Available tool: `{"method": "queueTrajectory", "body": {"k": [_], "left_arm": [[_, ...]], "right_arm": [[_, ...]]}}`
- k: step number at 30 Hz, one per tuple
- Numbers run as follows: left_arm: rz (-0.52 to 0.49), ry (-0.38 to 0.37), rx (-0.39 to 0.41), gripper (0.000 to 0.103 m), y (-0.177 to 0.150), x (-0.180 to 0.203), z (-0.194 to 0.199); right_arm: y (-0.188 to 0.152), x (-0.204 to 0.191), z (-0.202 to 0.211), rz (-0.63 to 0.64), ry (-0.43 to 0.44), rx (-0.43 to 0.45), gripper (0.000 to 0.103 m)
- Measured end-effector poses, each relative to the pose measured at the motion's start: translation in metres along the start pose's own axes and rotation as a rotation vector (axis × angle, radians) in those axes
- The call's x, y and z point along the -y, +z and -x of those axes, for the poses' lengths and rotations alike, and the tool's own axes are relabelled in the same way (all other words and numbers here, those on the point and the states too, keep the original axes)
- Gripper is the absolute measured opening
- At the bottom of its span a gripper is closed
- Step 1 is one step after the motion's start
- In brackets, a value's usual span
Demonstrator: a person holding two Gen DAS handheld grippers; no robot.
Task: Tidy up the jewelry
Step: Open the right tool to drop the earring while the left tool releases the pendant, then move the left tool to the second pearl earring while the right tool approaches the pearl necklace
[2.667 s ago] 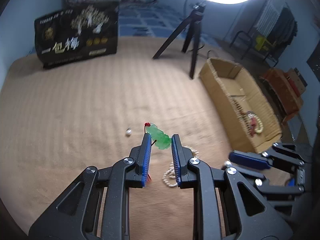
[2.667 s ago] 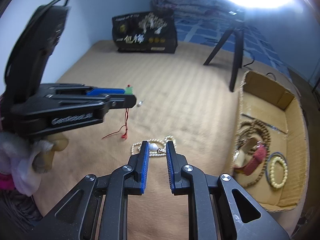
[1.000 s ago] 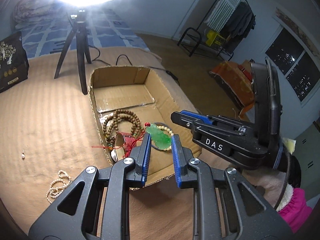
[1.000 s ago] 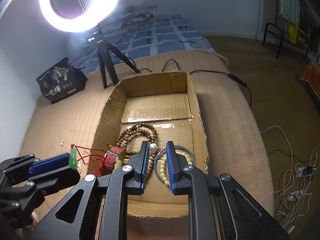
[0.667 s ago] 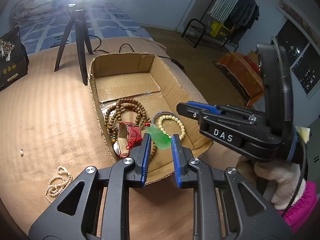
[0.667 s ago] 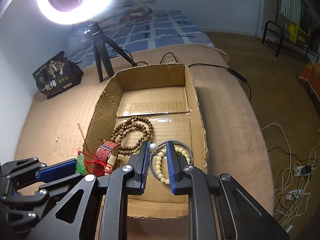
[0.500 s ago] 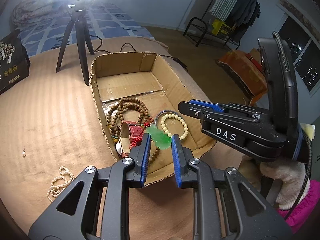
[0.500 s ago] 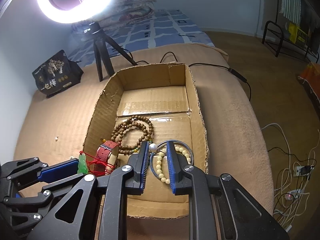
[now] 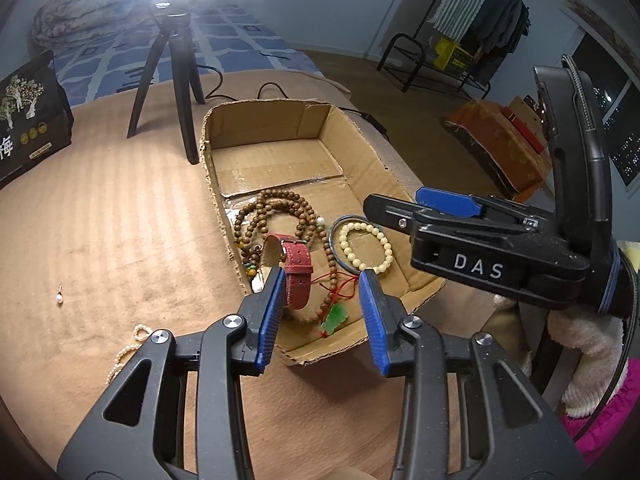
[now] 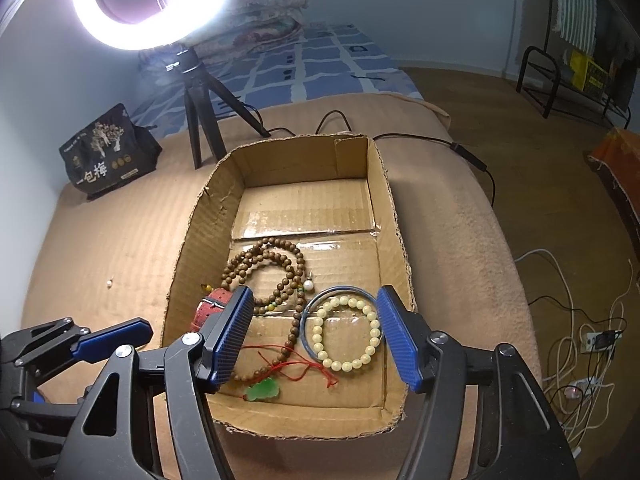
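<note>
Both grippers have let go since half a second ago: the left gripper [image 9: 322,312] and right gripper [image 10: 316,336] hang spread and empty over the near end of the cardboard box [image 10: 390,216], so the drops land inside. Below them the green pendant [image 10: 262,391] lies on its red cord [image 10: 296,366] beside the cream bead bracelet [image 10: 346,334], with the small pearl [image 10: 308,287] by the brown bead necklace [image 10: 260,264]. Farther off (outside the box, on the tan blanket [image 9: 100,208]) a pearl strand [image 9: 128,344] and a loose pearl drop [image 9: 59,299] probably come next.

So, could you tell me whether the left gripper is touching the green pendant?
Apart: in the left wrist view the left gripper is open and the green pendant lies in the box between its fingers.
</note>
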State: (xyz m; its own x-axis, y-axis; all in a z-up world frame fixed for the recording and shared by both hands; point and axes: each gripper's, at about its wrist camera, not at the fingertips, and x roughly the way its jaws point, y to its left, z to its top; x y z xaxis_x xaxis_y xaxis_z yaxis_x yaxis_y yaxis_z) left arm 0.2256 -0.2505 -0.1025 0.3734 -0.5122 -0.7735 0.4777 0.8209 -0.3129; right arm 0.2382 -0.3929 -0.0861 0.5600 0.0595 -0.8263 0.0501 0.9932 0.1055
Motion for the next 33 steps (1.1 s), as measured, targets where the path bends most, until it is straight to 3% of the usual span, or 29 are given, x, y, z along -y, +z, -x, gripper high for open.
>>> {"method": "queueTrajectory", "body": {"k": [19,33], "left_arm": [[0.039,0.081,0.032,0.038,-0.011,-0.052,0.032],[0.122,0.219,0.020,0.038,-0.033,-0.152,0.057]], "right_arm": [[0.002,-0.031,0.012,0.052,0.057,0.022,0.064],[-0.009,-0.093,0.017,0.167,0.167,0.017,0.065]]}}
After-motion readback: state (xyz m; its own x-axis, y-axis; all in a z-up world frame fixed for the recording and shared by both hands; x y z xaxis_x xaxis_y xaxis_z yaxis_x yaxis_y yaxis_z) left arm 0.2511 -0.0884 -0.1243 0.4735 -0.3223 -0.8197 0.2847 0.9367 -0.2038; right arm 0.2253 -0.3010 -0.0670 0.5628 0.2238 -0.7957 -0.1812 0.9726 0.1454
